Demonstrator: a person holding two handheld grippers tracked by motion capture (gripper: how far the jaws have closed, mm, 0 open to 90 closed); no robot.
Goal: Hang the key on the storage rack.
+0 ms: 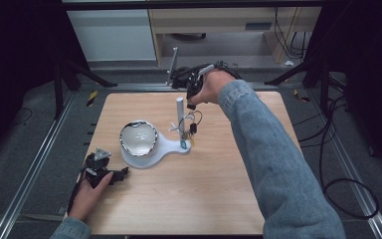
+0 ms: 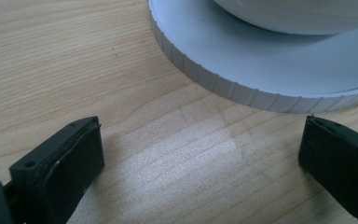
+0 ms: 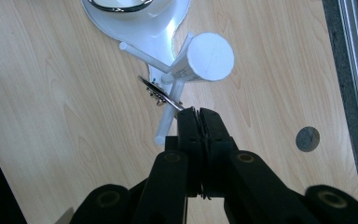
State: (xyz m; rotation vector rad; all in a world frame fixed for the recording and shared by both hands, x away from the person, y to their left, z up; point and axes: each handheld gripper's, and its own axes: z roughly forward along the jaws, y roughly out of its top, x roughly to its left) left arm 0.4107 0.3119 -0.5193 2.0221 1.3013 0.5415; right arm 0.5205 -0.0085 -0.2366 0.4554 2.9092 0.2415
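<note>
The right gripper point(image 3: 198, 114) is clenched on a key ring point(image 3: 161, 97) beside the white peg stand point(image 3: 205, 58); thin, slippery metal, best pinched at its rim. The left gripper point(image 2: 200, 154) rests released on the worktop point(image 1: 179, 199).

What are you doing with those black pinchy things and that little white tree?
A person holds a gripper in each hand at a wooden table. The right gripper is shut on a key ring, right beside a peg of the white stand. The left gripper rests open on the table, close to the stand's round base, where a shiny bowl sits.
</note>
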